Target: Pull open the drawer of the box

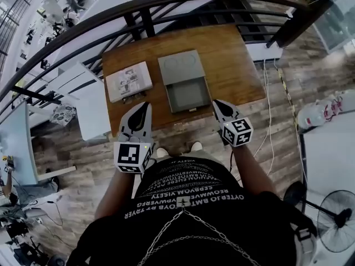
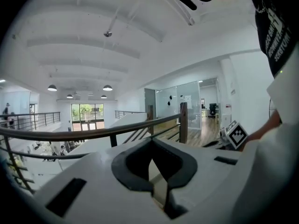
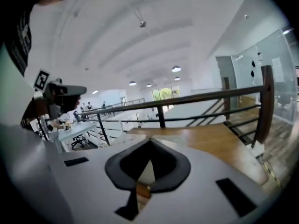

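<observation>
Your left hand-held gripper (image 1: 143,106) and right hand-held gripper (image 1: 218,103) rest shut and empty at 6 o'clock, since the drawer (image 1: 188,95) looks open.

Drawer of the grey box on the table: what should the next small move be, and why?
Probably just lower both grippers to rest. In the head view the drawer appears already pulled out of the box toward the person, its inside showing. The left gripper and right gripper are shut, empty, and held back near the person's body.
</observation>
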A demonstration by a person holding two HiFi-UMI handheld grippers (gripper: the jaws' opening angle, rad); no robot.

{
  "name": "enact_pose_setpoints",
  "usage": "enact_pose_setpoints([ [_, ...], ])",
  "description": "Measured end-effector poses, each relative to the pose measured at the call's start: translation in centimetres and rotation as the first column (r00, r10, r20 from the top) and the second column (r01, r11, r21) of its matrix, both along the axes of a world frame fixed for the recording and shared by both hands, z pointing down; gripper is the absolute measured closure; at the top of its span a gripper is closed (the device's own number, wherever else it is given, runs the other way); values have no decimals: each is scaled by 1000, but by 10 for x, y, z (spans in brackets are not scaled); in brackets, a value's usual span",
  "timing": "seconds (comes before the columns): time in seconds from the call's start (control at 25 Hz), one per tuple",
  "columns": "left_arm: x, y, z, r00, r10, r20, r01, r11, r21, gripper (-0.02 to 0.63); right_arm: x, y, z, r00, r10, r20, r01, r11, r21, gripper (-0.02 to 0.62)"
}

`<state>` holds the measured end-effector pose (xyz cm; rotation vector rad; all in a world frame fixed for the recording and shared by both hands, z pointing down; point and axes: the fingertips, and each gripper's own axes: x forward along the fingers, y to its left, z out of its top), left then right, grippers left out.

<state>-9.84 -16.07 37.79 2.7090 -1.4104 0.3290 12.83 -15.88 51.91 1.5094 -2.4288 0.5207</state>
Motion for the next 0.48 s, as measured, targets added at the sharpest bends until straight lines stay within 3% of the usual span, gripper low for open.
enact_pose_setpoints([
  [0.12, 9, -7, -16, 1000, 16, 12, -17, 998, 68, 601, -25, -9, -68, 996, -83, -39, 88, 984, 156, 601],
  [0.28, 15, -9, -45, 1000, 16, -23, -12, 987, 163, 601, -49, -5, -143, 986, -154, -61, 166, 938, 304, 601],
  [0.36, 13, -8, -59, 999, 16, -41, -8, 979, 203, 601, -60, 0, -168, 980, -185, -66, 197, 915, 352, 601],
  [0.48, -1, -6, -64, 998, 18, -63, -5, 980, 201, 601, -75, 3, -181, 973, -209, -101, 232, 901, 367, 601],
])
